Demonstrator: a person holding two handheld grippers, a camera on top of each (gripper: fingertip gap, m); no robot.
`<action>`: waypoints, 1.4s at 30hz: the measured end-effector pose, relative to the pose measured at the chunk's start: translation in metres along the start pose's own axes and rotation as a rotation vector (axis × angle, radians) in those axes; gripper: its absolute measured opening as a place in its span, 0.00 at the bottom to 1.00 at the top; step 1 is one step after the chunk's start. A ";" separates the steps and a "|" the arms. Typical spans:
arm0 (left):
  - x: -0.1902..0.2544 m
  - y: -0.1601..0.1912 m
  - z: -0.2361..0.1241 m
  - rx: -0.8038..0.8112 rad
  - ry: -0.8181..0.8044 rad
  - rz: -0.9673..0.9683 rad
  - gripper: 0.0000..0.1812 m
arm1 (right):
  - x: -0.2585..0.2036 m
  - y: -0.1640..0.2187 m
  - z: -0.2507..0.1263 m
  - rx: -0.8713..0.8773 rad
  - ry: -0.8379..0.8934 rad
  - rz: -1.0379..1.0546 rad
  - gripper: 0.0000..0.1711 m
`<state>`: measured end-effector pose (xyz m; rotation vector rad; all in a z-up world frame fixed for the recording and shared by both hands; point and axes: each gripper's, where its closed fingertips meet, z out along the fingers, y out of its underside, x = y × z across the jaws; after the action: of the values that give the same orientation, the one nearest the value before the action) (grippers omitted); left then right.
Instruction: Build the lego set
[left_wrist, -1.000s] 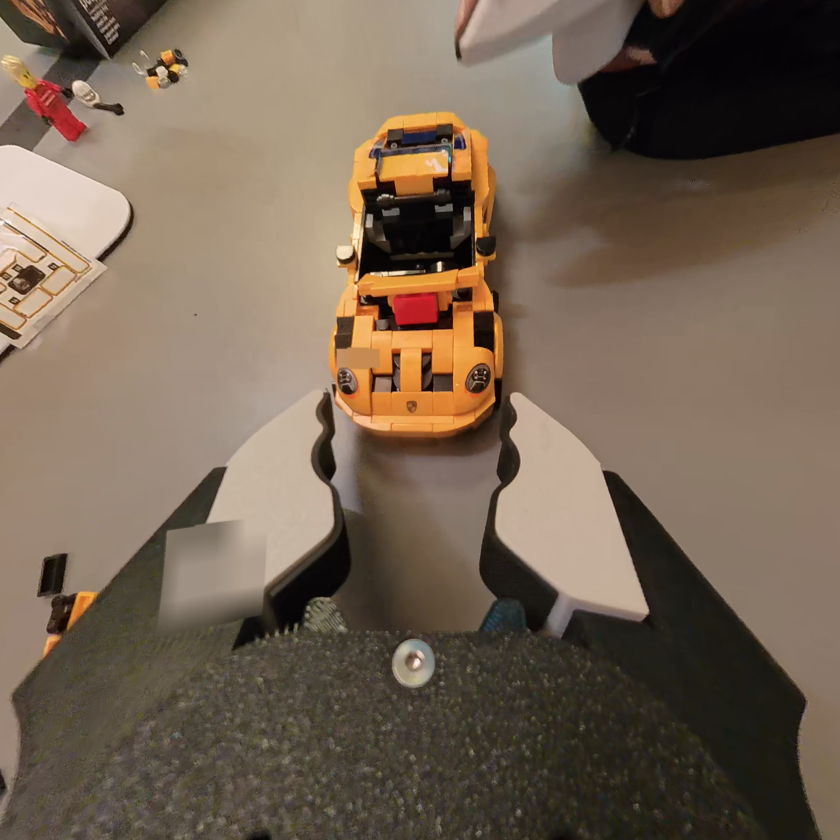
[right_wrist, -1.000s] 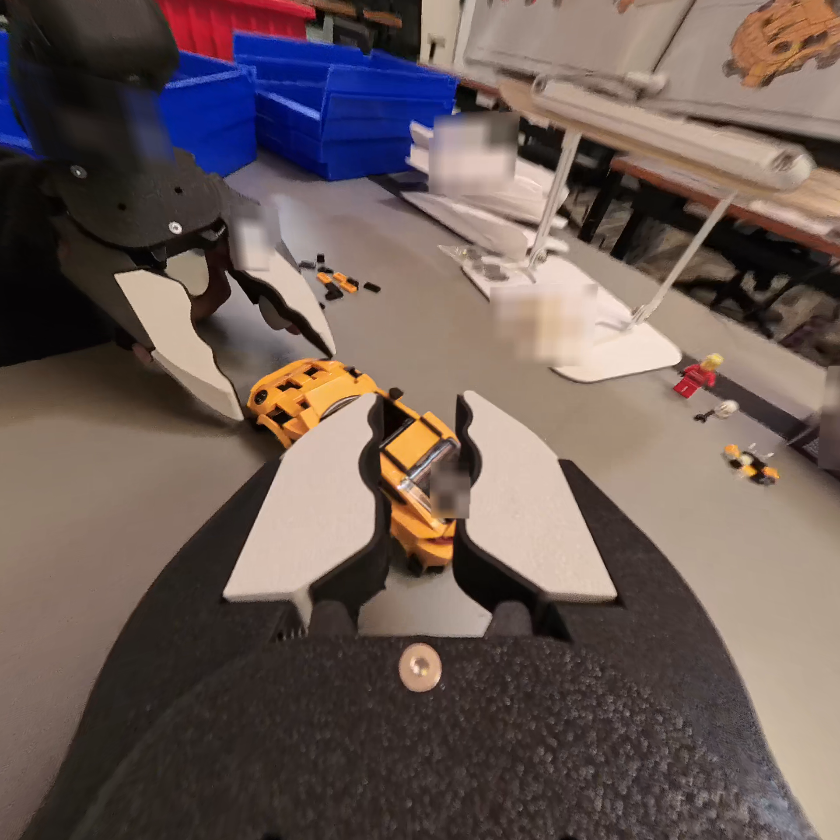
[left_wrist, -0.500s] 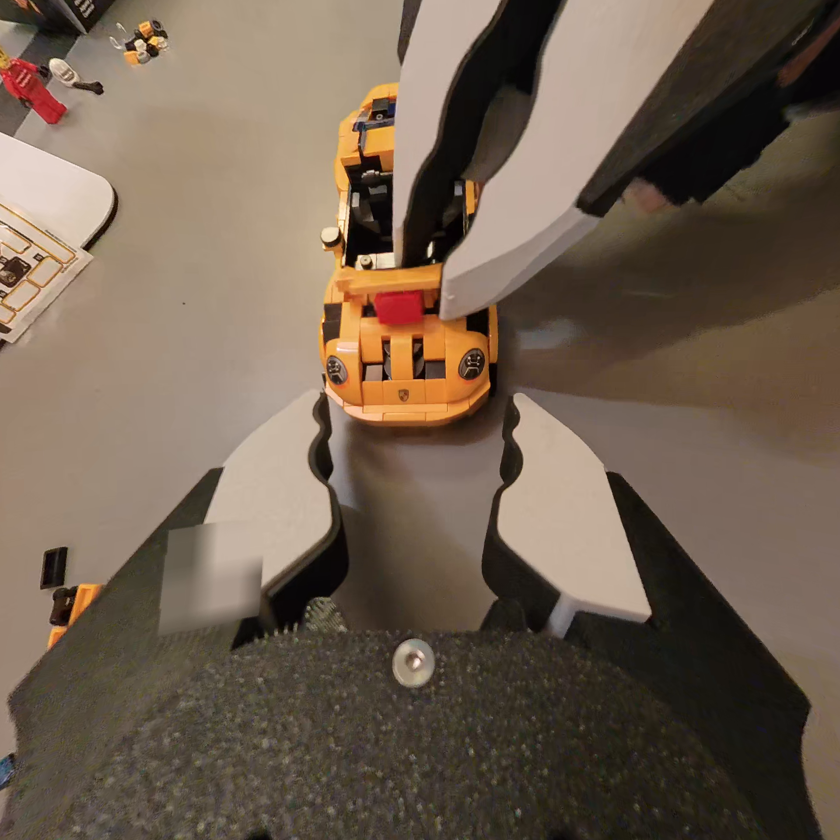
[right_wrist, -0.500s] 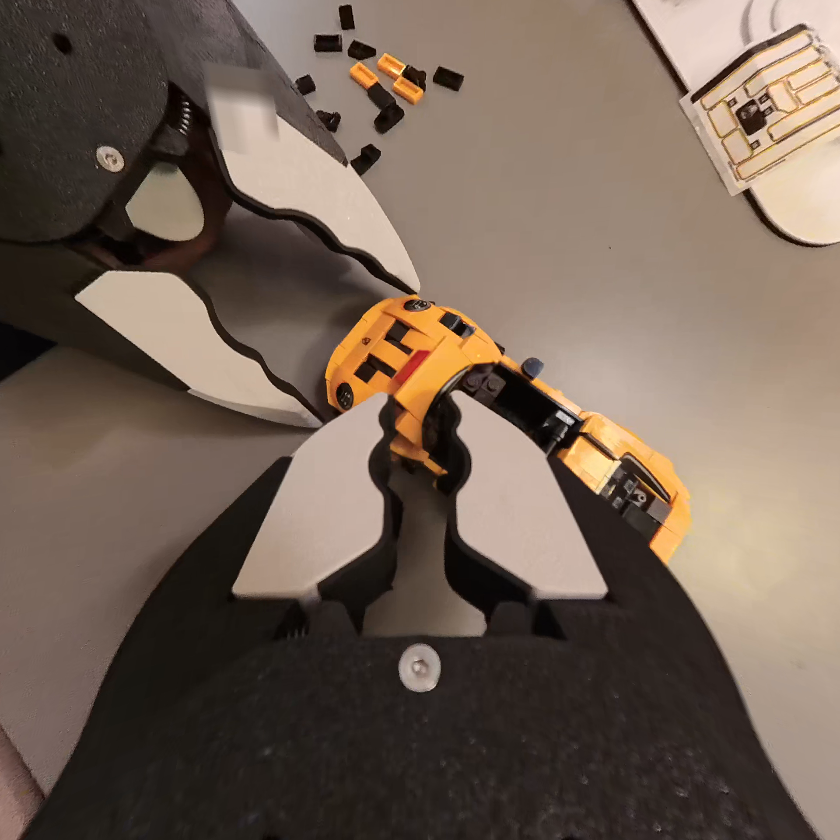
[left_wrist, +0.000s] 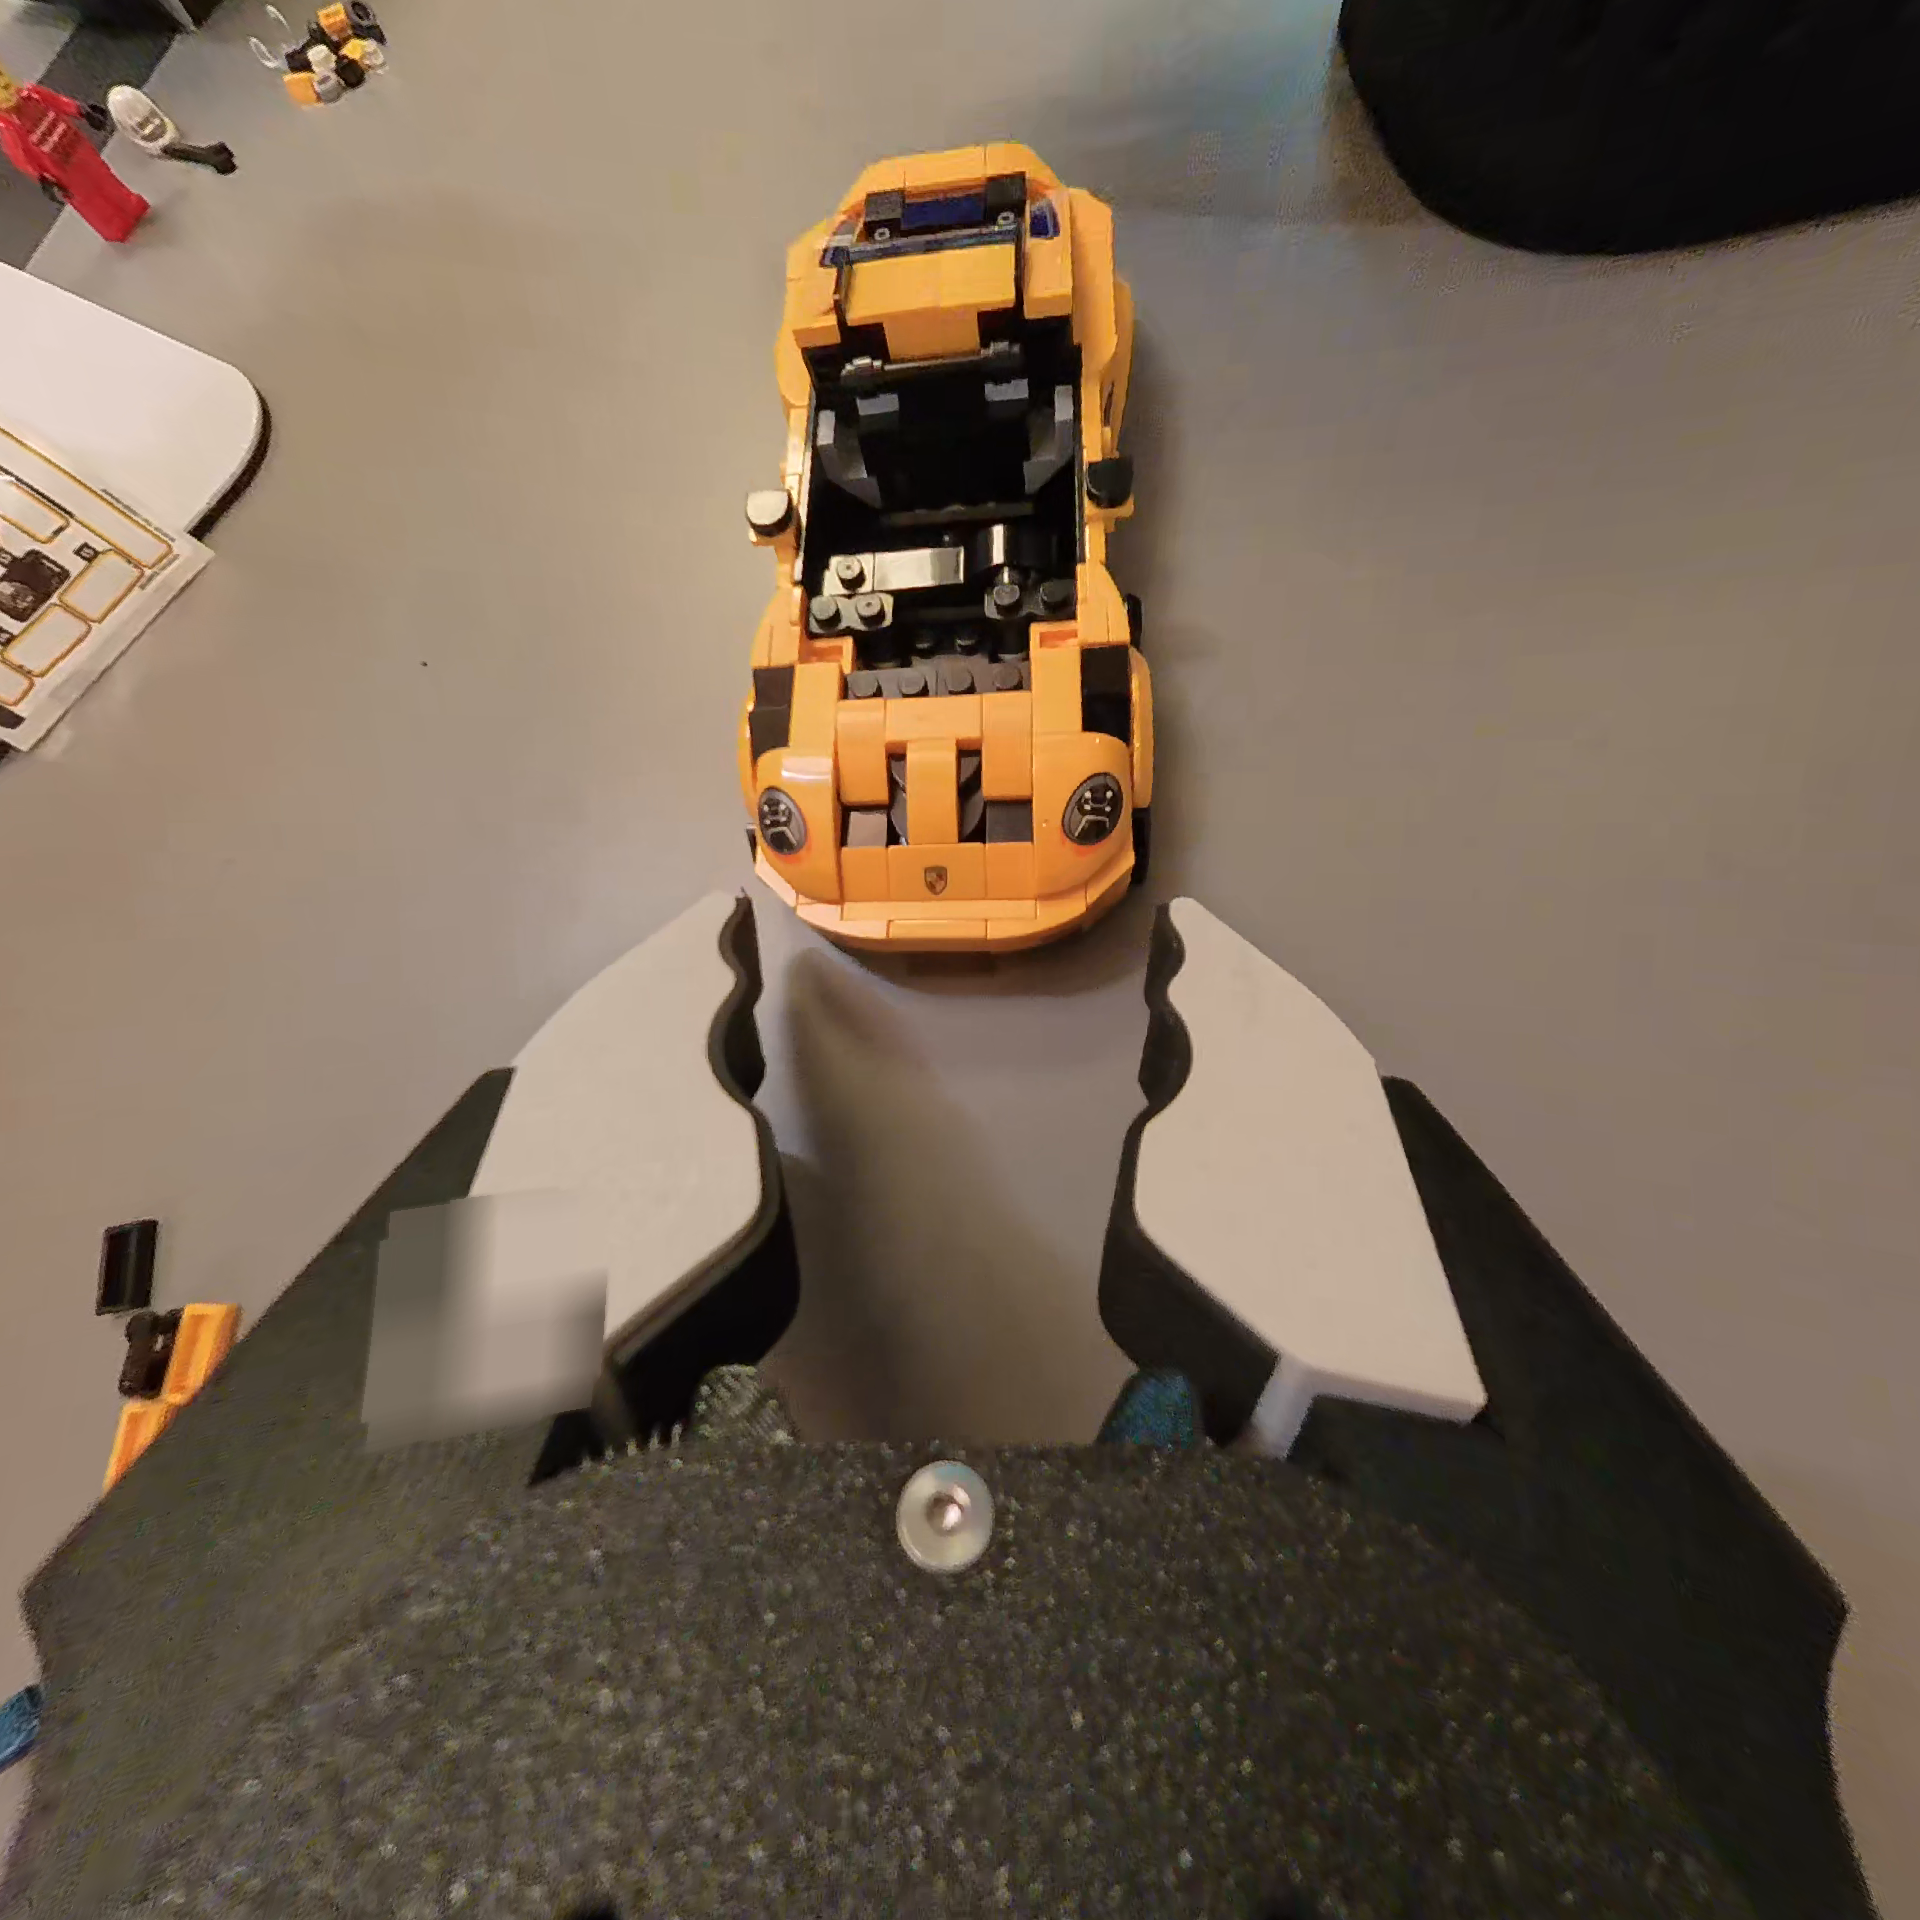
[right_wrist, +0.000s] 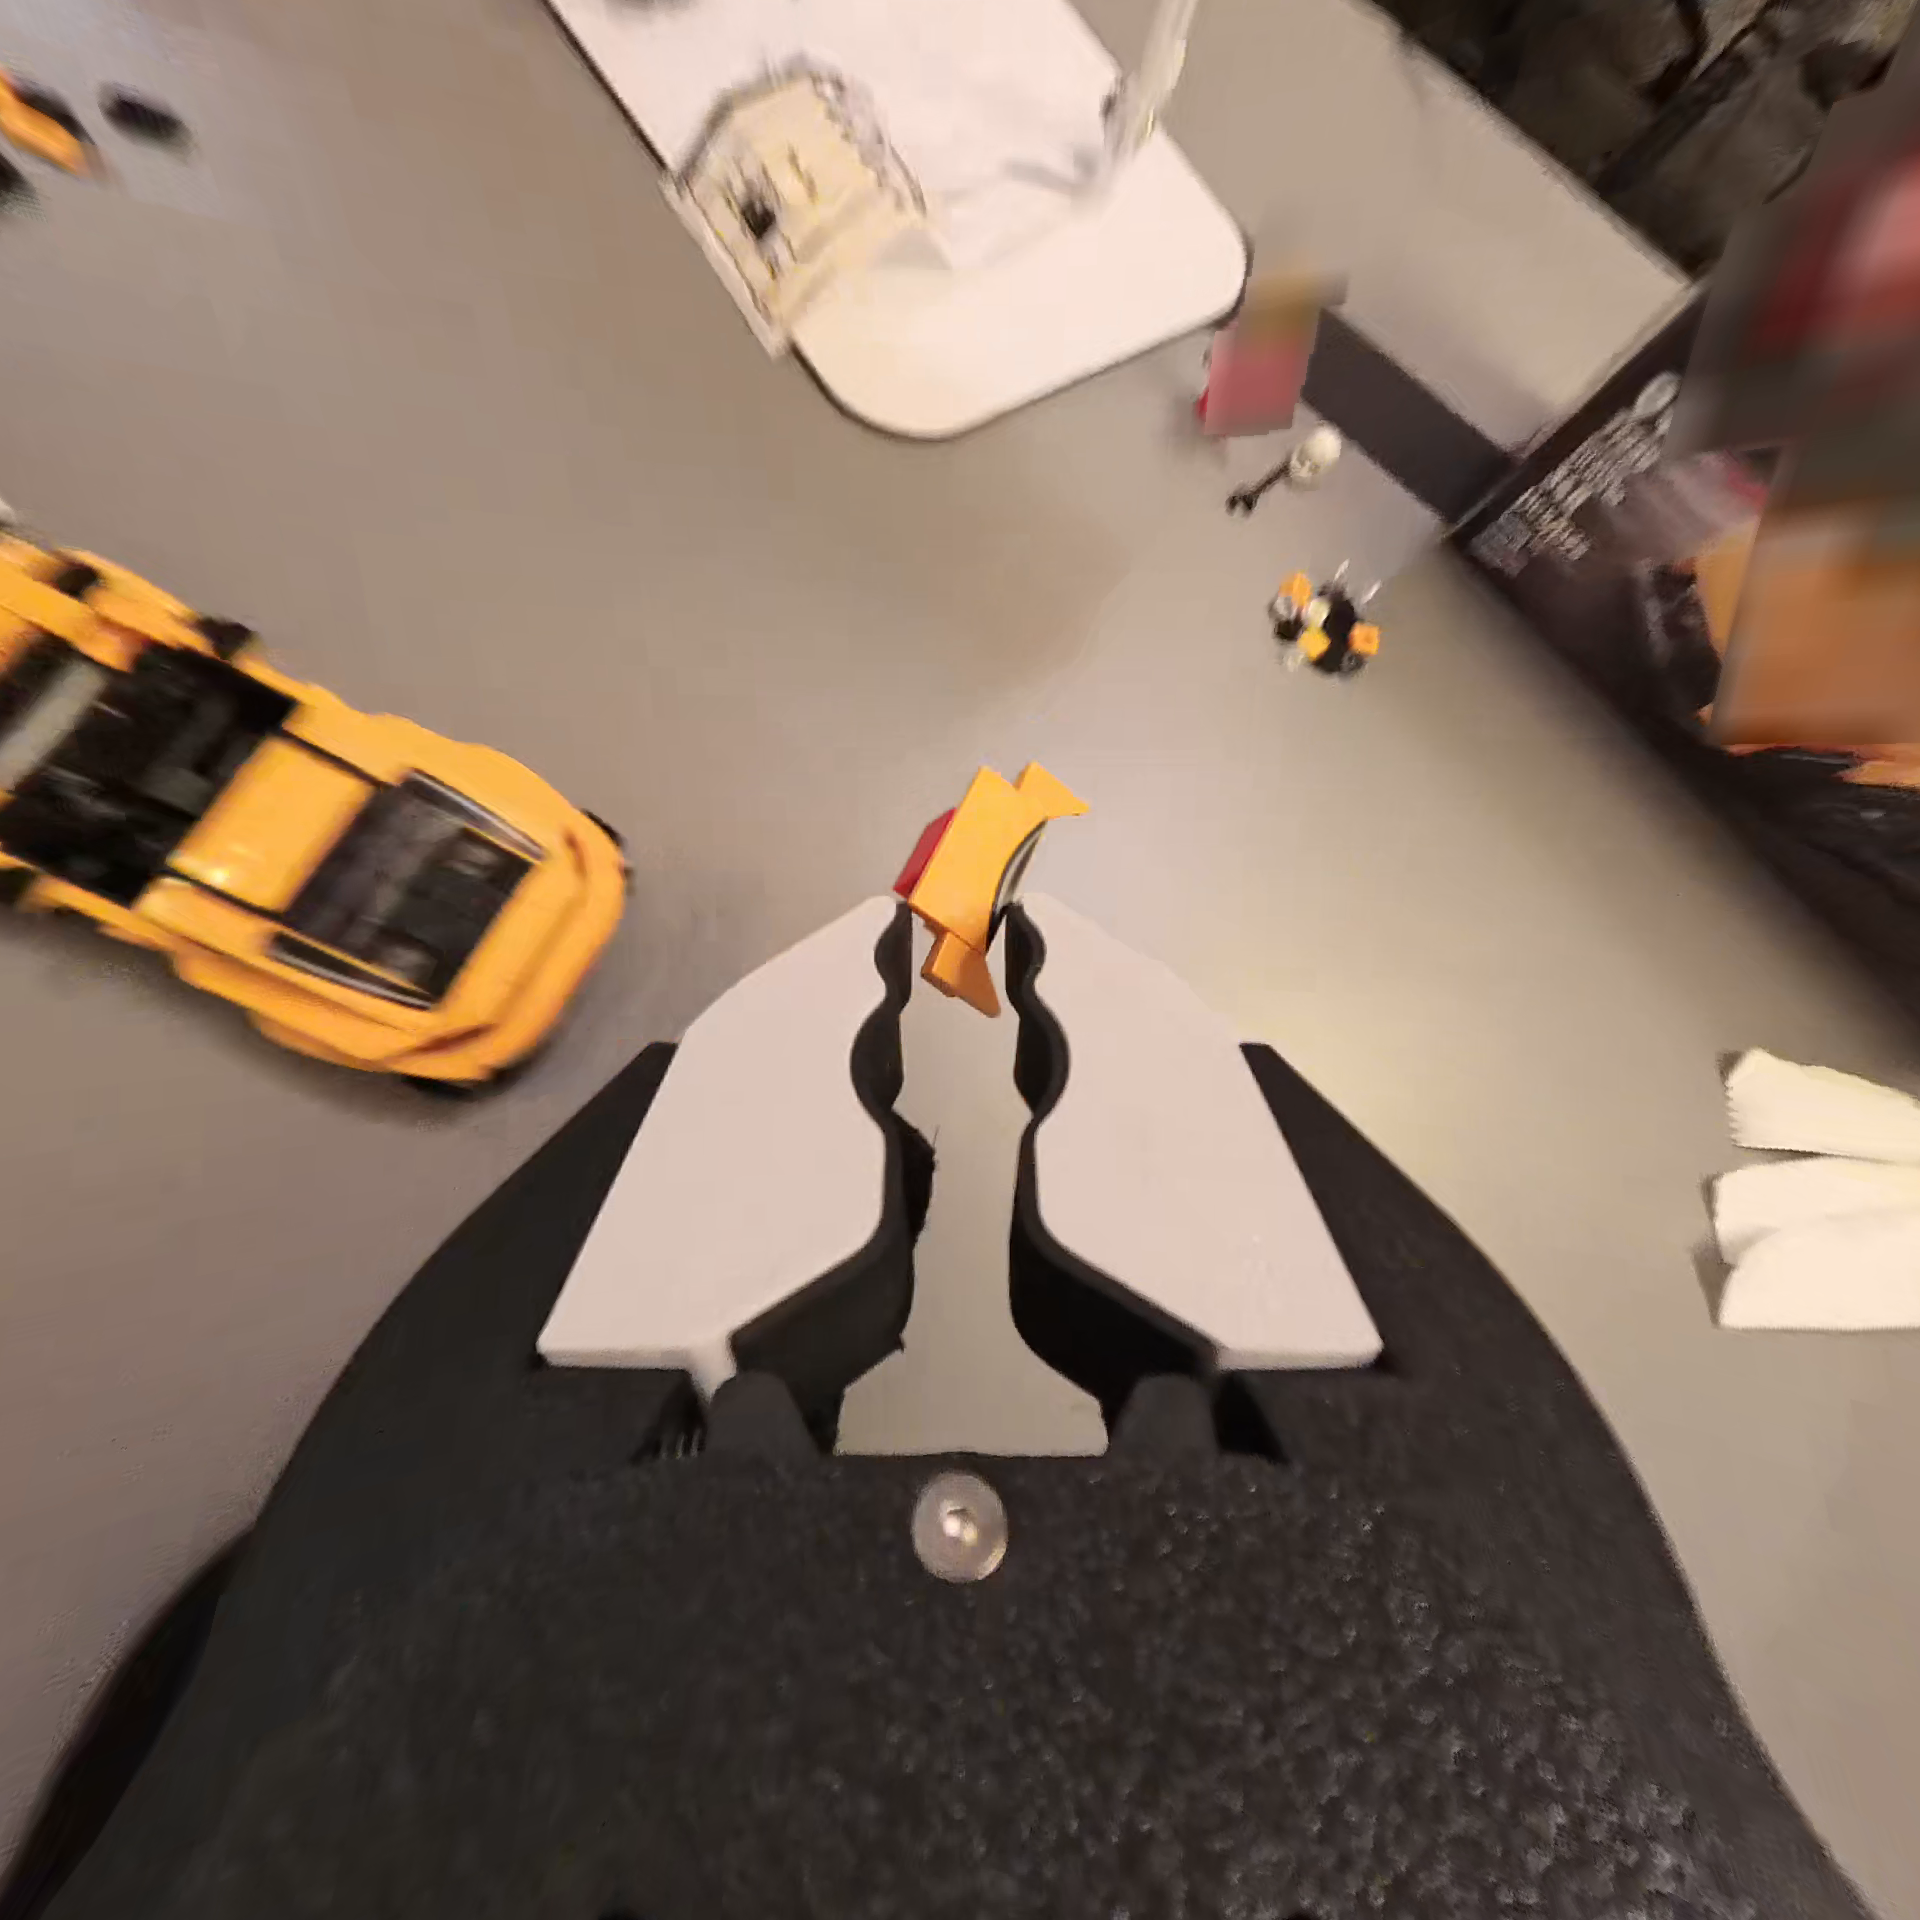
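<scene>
The left tongs (left_wrist: 951, 914) stand wide apart and empty just short of the nose of the orange lego car (left_wrist: 940, 582), which sits on the grey desk (left_wrist: 1455, 727) with its cabin open. The right tongs (right_wrist: 961, 914), off to the car's rear side, are clamped on a small orange windscreen piece (right_wrist: 977, 873) with a red part. Beyond the car lie a red minifigure (left_wrist: 62, 156) and a cluster of loose bricks (left_wrist: 327, 52).
</scene>
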<state>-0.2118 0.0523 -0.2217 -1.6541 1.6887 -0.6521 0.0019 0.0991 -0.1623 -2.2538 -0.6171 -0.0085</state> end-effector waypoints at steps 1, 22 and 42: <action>0.000 -0.001 0.000 0.008 0.004 -0.004 0.39 | 0.002 0.010 0.012 -0.015 -0.015 -0.006 0.10; -0.004 -0.005 0.010 -0.005 -0.028 -0.028 0.40 | -0.033 -0.036 0.007 0.356 -0.161 -0.125 0.22; -0.013 -0.017 0.002 0.024 -0.233 0.334 0.40 | -0.014 -0.029 0.007 0.409 -0.142 -0.041 0.22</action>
<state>-0.1994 0.0644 -0.2083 -1.3303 1.7211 -0.3045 -0.0243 0.1151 -0.1497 -1.8555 -0.6720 0.2386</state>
